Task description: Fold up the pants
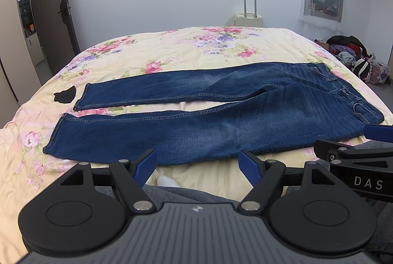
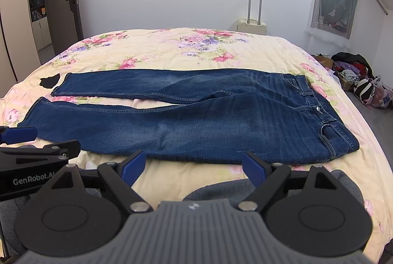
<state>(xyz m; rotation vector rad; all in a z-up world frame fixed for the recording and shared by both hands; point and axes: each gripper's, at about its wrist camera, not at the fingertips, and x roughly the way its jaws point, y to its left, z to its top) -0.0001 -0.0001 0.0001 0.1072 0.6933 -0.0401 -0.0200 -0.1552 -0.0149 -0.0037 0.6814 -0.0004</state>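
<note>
Bed (image 1: 196, 48) with floral cover carries the jeans (image 1: 221, 121) laid flat and unfolded, so no fold started; long axis runs left-right, waistband right, hems left, legs slightly apart. Left gripper (image 1: 197, 167) and right gripper (image 2: 194, 167) hover near edge, fingers spread, empty.

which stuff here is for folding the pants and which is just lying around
For the job:
jeans, spread flat on the bed
left gripper, open
right gripper, open

Lying about:
black cloth by the leg hems
suitcase at the wall
clothes pile on the floor
</note>
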